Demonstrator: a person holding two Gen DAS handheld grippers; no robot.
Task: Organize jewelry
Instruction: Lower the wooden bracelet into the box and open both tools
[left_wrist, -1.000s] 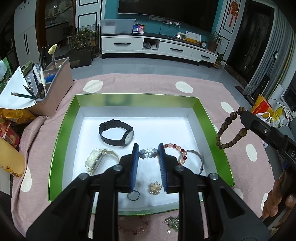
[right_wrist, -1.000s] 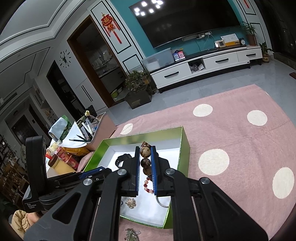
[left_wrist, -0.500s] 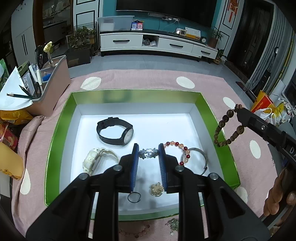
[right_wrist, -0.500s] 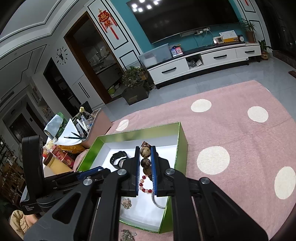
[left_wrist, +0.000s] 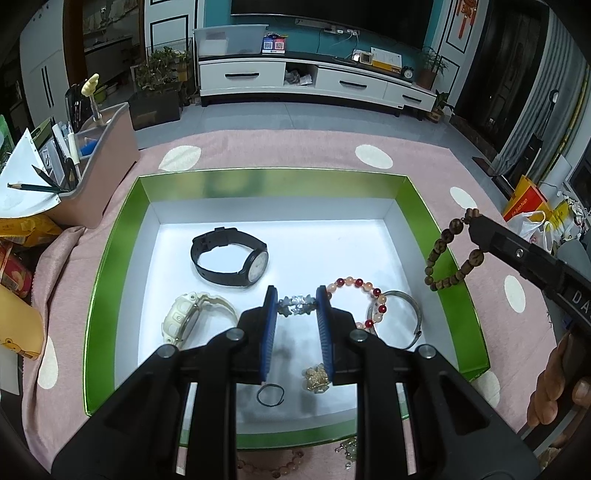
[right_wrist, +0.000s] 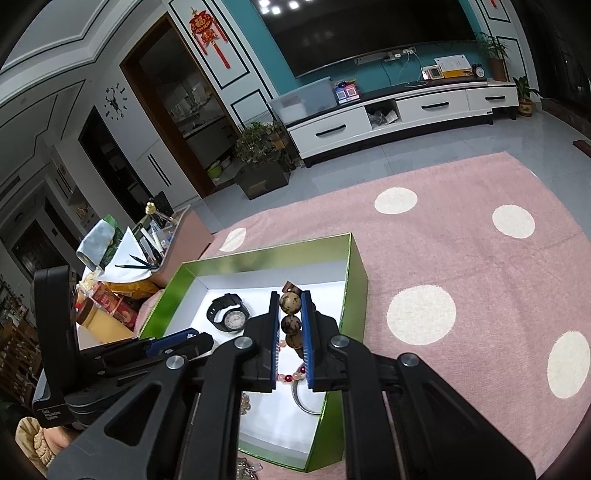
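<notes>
A green box (left_wrist: 110, 258) with a white floor holds a black watch (left_wrist: 229, 256), a cream watch (left_wrist: 188, 317), a silver flower piece (left_wrist: 295, 305), a red-and-peach bead bracelet (left_wrist: 356, 291), a silver bangle (left_wrist: 402, 317), a gold charm (left_wrist: 316, 376) and a black ring (left_wrist: 270, 395). My left gripper (left_wrist: 296, 295) is open and empty above the flower piece. My right gripper (right_wrist: 290, 299) is shut on a brown wooden bead bracelet (right_wrist: 290, 314), which hangs over the box's right rim (left_wrist: 439, 258).
The box (right_wrist: 354, 273) sits on a pink cloth with white dots (right_wrist: 421, 314). A pink organiser with pens (left_wrist: 99, 155) and snack packets (left_wrist: 14, 266) stand at the left. Loose bead jewellery (left_wrist: 273, 463) lies on the cloth in front of the box.
My right gripper has carried the wooden bead bracelet leftward, nearer over the box's right rim. My left gripper stays open in place above the box.
</notes>
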